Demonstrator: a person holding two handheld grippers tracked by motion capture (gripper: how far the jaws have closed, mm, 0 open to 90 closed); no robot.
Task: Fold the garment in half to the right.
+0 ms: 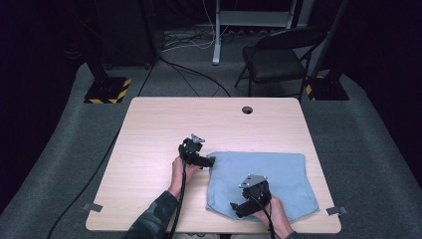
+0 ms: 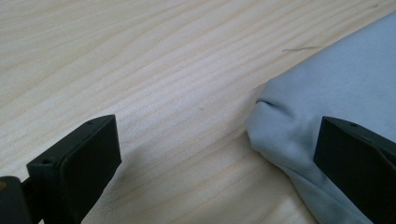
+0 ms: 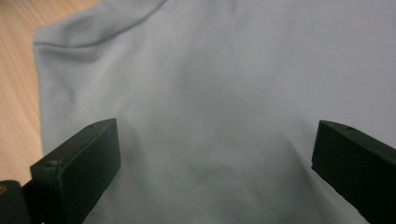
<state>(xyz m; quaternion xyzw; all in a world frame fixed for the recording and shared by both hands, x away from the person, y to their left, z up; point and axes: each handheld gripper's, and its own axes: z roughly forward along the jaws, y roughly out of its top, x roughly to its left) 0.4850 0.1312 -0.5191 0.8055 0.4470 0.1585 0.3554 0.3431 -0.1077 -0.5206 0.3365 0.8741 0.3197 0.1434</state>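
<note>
Left gripper [image 1: 211,160]: jaws wide apart, straddling the near-left corner of the cloth, likely lined up to pinch it.
Cloth [image 1: 278,172]: one pale blue folded cloth lay flat on the right half of the wooden table [image 1: 164,124].
Right gripper [image 1: 233,205]: jaws wide, hovering over the cloth's near edge, holding nothing.
Count: two grippers, one cloth, one table, one folding chair [image 1: 276,62] beyond.

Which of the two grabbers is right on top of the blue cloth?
The right gripper: it hovers over the light blue cloth near its front edge. The left gripper sits at the cloth's far left corner, mostly over bare table.
</note>
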